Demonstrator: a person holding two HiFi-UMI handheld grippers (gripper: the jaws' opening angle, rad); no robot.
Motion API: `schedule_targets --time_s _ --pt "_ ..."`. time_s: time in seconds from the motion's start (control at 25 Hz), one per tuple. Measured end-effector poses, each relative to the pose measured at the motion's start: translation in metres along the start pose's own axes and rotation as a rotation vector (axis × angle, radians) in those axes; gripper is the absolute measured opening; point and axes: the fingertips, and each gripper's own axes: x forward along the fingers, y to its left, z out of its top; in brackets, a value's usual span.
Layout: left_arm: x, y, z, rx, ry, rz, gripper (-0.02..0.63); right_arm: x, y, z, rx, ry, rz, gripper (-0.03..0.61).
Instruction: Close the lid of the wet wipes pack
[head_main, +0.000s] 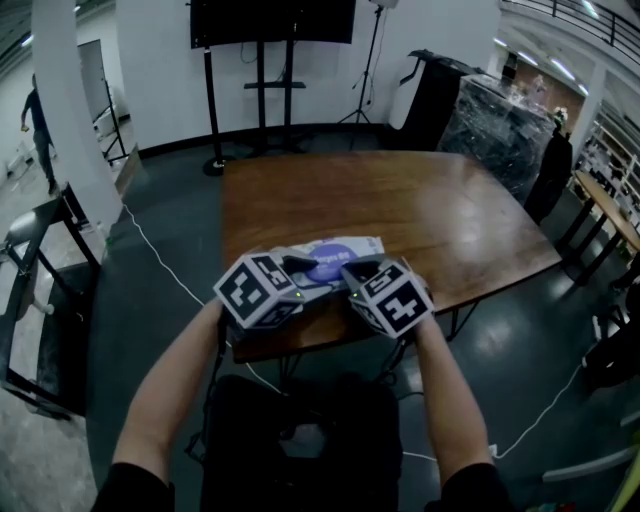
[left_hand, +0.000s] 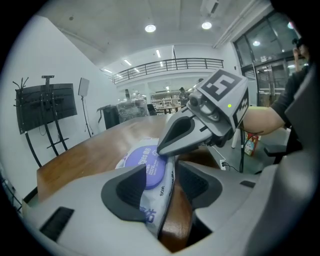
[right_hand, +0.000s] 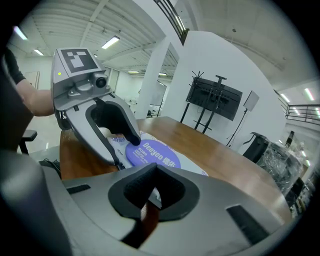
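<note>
While the left gripper (head_main: 298, 266) and right gripper (head_main: 356, 272) meet over the wet wipes pack (head_main: 330, 262) at the near edge of the table (head_main: 400, 210), the head view suggests a hard push could tip it off. Left gripper view: jaws clenched on the pack's end, the purple lid (left_hand: 148, 167) just beyond them. Right gripper view: jaws pressed together, aimed at the lid; a narrow tip may skid, leaving it unlatched. Glossy wood; a dark screen (head_main: 272, 20) stands in the hall behind.
</note>
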Motion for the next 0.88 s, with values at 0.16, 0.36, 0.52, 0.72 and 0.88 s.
schedule_targets --time_s 0.16,0.36,0.52,0.72,0.88 --pt "0.0 0.0 0.001 -0.006 -0.004 0.019 0.212 0.0 -0.001 0.001 0.004 0.005 -0.002 0.009" --pt "-0.012 -0.006 0.009 -0.004 -0.058 0.071 0.212 -0.017 -0.005 0.006 0.058 -0.107 -0.064 0.008" --pt "-0.036 0.008 0.018 0.011 -0.126 0.257 0.007 -0.042 -0.004 0.015 0.12 -0.213 -0.111 0.008" --pt "-0.061 0.0 0.031 -0.023 -0.231 0.351 0.006 -0.077 0.003 0.026 0.182 -0.343 -0.146 0.008" --pt "-0.076 -0.022 0.035 -0.099 -0.334 0.361 0.006 -0.104 0.016 0.029 0.245 -0.447 -0.156 0.008"
